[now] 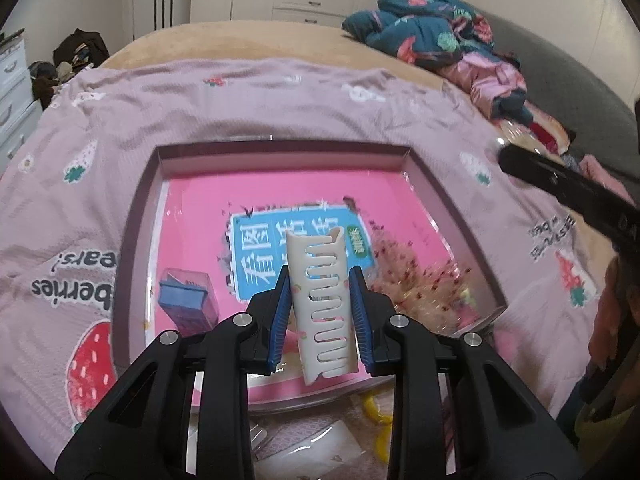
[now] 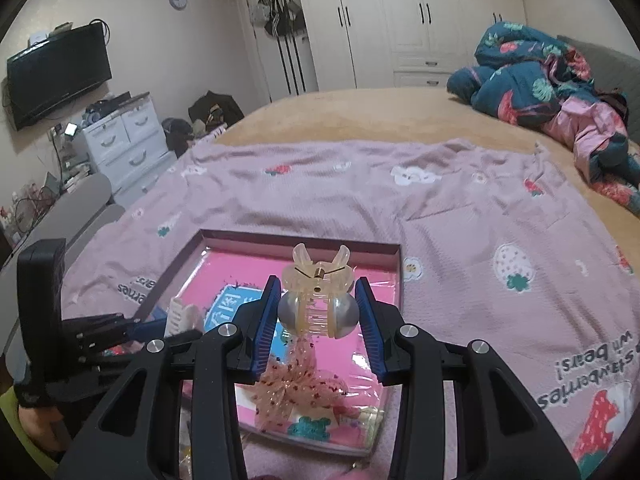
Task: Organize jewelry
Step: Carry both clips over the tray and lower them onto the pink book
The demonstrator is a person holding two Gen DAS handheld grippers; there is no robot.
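The left gripper [image 1: 322, 308] has its jaws clamped on a white clip [image 1: 322, 300], long axis running straight ahead, the right gripper [image 2: 316, 316] its jaws on a pearl claw clip [image 2: 316, 304], both over the box [image 1: 136, 216] just beyond and below.

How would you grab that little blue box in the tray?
Grip the small blue box across its two long flat sides, coming down from above. It lies free on the pink floor of the tray near the left wall, so a sideways approach would likely bump that wall. Both grippers are already full.
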